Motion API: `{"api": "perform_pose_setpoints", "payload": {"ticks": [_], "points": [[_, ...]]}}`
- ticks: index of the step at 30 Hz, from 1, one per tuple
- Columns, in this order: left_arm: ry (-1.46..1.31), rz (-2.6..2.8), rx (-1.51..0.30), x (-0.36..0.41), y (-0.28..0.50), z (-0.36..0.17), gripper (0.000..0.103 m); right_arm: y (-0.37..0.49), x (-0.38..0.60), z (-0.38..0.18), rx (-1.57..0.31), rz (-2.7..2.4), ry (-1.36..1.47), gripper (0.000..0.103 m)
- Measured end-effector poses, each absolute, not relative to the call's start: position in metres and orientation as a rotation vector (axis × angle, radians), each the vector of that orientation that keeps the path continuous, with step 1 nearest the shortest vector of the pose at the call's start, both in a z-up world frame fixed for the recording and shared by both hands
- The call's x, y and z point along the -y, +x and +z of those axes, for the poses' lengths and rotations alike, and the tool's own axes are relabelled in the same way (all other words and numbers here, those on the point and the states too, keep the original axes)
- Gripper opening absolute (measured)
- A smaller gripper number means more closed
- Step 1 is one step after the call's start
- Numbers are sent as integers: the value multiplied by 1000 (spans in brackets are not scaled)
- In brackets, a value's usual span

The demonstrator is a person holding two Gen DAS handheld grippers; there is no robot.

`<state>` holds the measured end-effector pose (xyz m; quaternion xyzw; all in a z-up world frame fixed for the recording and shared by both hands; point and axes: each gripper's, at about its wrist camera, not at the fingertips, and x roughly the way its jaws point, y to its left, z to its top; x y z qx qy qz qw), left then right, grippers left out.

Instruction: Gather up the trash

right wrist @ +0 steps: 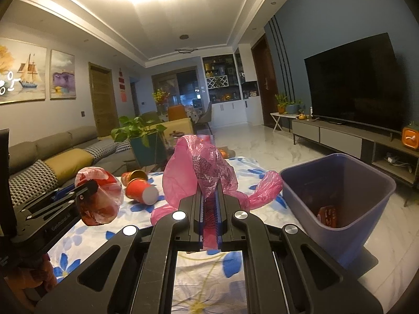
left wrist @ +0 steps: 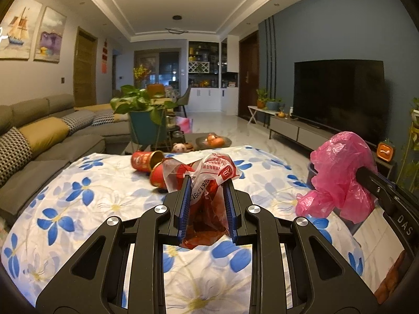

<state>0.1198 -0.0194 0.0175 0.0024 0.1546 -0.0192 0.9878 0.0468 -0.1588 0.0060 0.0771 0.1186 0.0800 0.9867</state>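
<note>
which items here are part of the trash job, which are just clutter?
Job:
- red-and-white bag in left claw
- pink bag in right claw
- two red cups
- purple bin

Clutter:
- potted plant
- TV
- sofa

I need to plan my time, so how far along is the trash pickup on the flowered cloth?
Done: one red wrapper lies in the purple bin. In hand: left gripper holds a red-and-white bag, right gripper a pink bag. Left: two red cups on the cloth.
</note>
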Motion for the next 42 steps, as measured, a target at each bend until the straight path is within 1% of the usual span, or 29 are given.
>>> {"api": "perform_pose_setpoints", "payload": {"ticks": [15,21,28,42], "points": [[41,-181,-304,79,156,19,24,66,208,12,-203,16,172,8],[75,-274,-280,119,172,21,24,78,243,14,-186,-77,182,8],[46,-420,-282,166,202,21,24,92,281,11,-173,-187,197,8],[41,-601,-291,238,244,1,24,116,319,-4,-183,-260,204,8]]}}
